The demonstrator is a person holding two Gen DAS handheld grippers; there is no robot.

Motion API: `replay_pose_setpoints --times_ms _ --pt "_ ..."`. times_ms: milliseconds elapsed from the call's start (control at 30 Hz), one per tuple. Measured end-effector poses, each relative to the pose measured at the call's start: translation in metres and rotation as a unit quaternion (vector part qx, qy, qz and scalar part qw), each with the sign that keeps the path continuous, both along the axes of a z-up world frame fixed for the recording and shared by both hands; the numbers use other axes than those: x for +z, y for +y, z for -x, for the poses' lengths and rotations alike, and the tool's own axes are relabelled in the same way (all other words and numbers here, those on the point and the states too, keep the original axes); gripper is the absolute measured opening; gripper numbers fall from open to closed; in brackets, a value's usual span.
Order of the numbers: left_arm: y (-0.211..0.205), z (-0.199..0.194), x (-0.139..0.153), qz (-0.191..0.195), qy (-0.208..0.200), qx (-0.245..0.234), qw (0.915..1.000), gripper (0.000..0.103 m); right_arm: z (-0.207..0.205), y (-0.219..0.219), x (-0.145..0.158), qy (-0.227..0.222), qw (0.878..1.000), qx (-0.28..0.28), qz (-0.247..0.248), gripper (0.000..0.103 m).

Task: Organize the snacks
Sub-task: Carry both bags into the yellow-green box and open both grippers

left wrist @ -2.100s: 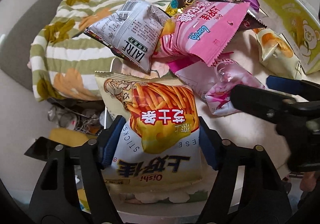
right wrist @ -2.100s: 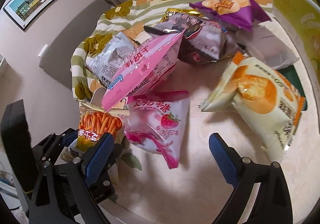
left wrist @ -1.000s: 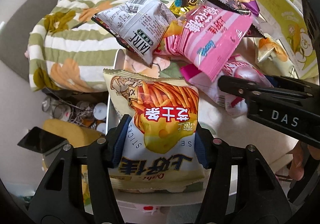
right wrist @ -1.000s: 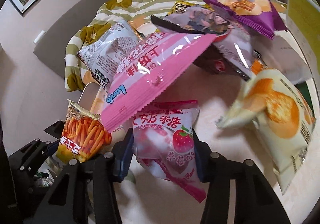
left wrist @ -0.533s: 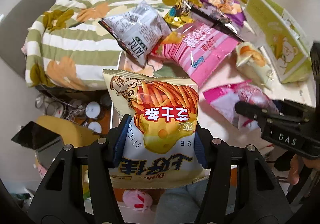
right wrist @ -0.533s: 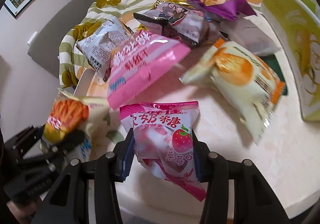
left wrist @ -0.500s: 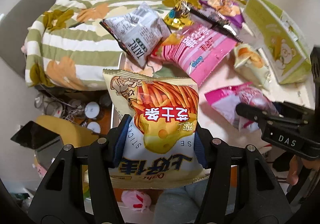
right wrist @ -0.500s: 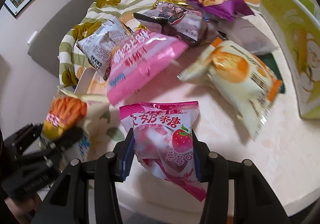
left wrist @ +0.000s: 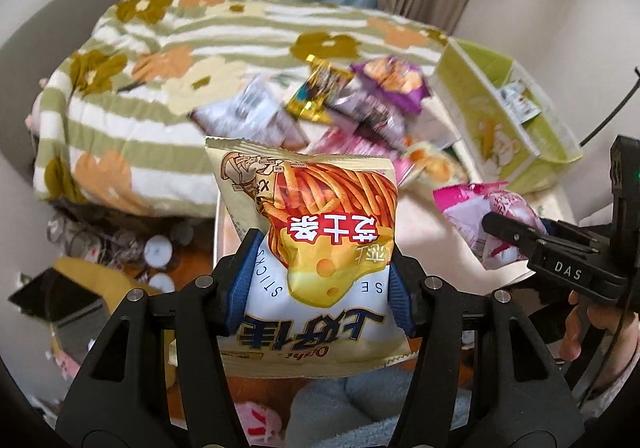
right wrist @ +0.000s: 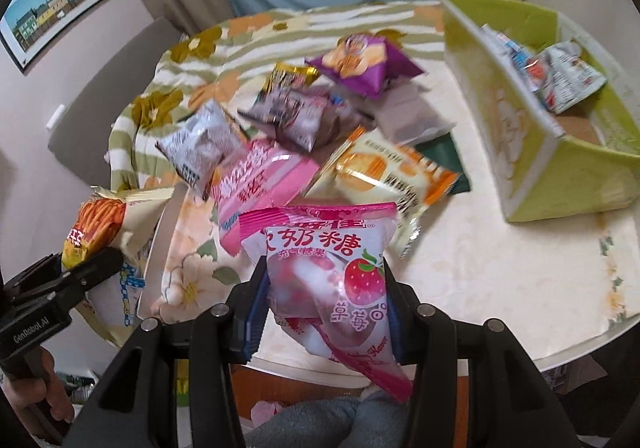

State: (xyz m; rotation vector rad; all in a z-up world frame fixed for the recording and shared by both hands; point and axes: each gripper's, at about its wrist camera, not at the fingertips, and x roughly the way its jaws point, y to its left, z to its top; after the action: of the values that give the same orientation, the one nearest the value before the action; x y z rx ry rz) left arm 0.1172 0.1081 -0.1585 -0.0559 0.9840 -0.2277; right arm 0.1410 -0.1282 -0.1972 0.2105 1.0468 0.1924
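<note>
My left gripper (left wrist: 320, 288) is shut on a yellow and white cheese sticks bag (left wrist: 316, 244) and holds it in the air over the table's near edge. In the right wrist view that bag (right wrist: 100, 224) shows at the left. My right gripper (right wrist: 324, 312) is shut on a pink strawberry candy bag (right wrist: 332, 272), also lifted; the same bag (left wrist: 488, 216) appears at the right of the left wrist view. Several other snack bags lie in a heap on the round table (right wrist: 500, 260). A green box (right wrist: 516, 128) stands at the right with a few packets inside.
In the heap lie a pink wafer bag (right wrist: 260, 176), an orange and cream bag (right wrist: 384, 176), a purple bag (right wrist: 360, 64) and a grey bag (right wrist: 200, 144). A striped floral blanket (left wrist: 160, 88) covers the seat behind. A hand (left wrist: 580, 332) holds the right gripper's handle.
Both grippers have risen with their bags, which now hang clear of the table. The heap of snacks and the green box look smaller and farther away.
</note>
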Motion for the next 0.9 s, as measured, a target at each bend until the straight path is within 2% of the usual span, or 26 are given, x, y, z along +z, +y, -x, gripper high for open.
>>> replay_pose_setpoints --times_ms 167,333,533,733,900 --pt "-0.022 -0.019 0.028 0.003 -0.033 -0.024 0.9992 0.053 0.000 -0.021 0.027 -0.026 0.999 -0.024 0.001 0.045" --pt "-0.058 -0.043 0.056 0.008 -0.063 -0.048 0.9968 0.053 -0.008 -0.062 0.061 -0.065 0.996 -0.053 0.007 0.044" --pt "-0.132 -0.083 0.083 0.028 -0.089 -0.071 0.9931 0.053 -0.028 -0.128 0.089 -0.095 0.992 -0.079 0.020 0.044" --pt "-0.223 -0.124 0.086 0.050 -0.083 -0.085 0.9917 0.053 -0.057 -0.204 0.099 -0.096 0.992 -0.083 0.026 0.045" --pt "-0.307 -0.156 0.067 0.049 -0.063 -0.096 0.9922 0.053 -0.080 -0.266 0.096 -0.090 0.992 -0.091 0.016 0.044"
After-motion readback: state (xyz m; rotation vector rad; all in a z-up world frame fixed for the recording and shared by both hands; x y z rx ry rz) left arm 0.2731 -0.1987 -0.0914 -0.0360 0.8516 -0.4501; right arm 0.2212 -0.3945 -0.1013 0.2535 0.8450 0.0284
